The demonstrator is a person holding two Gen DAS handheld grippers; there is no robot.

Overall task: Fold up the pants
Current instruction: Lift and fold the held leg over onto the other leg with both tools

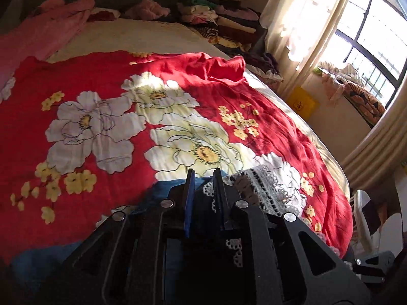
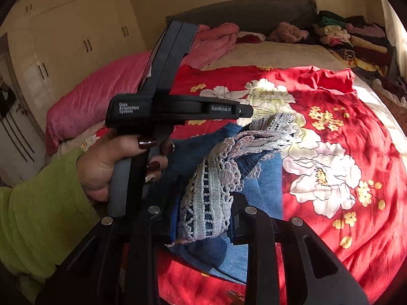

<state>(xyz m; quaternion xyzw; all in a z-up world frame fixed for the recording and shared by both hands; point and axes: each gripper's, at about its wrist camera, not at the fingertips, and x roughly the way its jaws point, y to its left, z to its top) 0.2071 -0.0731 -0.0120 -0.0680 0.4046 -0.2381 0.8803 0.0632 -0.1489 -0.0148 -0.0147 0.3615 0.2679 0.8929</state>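
At the bed's near edge, the right gripper (image 2: pixel 203 218) is clamped on the lace-trimmed hem of the pants (image 2: pixel 264 185), lifting blue denim off the red floral bedspread (image 2: pixel 343 132). Just beside it, a hand (image 2: pixel 106 167) holds the left gripper (image 1: pixel 204 178), its jaws closed on the same lace and denim. At the far right corner sits a pile of folded clothes (image 2: pixel 351 38).

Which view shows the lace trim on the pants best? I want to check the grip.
The right wrist view: the lace trim runs unobstructed up from the right gripper. The left wrist view shows only patches behind the left gripper.
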